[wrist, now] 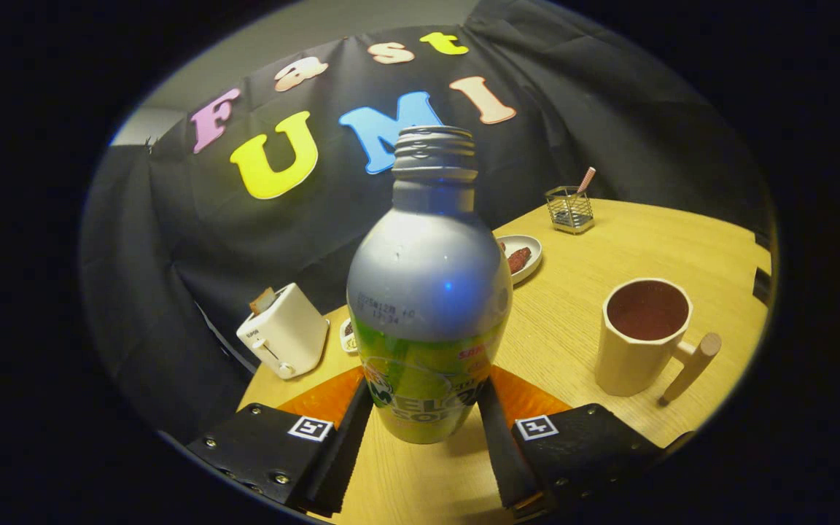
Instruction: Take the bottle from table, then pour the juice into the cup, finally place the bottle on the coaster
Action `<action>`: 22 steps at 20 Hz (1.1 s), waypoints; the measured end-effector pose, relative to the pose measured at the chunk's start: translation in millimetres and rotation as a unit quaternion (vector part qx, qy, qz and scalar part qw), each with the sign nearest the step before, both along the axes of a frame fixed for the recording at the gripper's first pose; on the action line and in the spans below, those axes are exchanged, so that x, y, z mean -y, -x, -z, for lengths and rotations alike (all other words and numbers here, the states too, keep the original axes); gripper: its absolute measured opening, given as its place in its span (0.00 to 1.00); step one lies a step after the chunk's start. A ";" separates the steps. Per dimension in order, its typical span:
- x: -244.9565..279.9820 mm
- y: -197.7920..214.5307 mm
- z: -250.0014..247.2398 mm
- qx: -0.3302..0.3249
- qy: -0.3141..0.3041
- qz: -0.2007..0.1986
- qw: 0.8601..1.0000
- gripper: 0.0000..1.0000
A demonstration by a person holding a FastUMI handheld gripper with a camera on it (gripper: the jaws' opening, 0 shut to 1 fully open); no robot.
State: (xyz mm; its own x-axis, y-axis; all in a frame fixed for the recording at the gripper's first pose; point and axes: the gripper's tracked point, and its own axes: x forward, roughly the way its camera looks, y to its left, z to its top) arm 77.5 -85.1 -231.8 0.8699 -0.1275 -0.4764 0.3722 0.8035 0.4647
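Between the gripper point(426, 419) fingers, both pressed against its lower sides, the uncapped bottle point(427, 292) sits above the table point(573, 306), cup point(642, 335) to the right.

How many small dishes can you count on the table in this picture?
2. One dish holding something reddish sits beyond the bottle, near the wire holder. A second dish peeks out between the toaster and the bottle, mostly hidden; more may be behind it.
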 end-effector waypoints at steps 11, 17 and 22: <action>19.5 8.1 4.1 0.022 -0.130 0.045 0.990 0.76; 20.7 9.7 17.1 0.018 -0.198 0.060 0.978 0.76; 18.3 7.2 25.3 0.016 -0.259 0.075 0.963 0.76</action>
State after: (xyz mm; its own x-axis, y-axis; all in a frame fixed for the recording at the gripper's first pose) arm 70.3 -103.4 -257.1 0.8756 -0.0051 -0.4830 0.4444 0.4002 0.8014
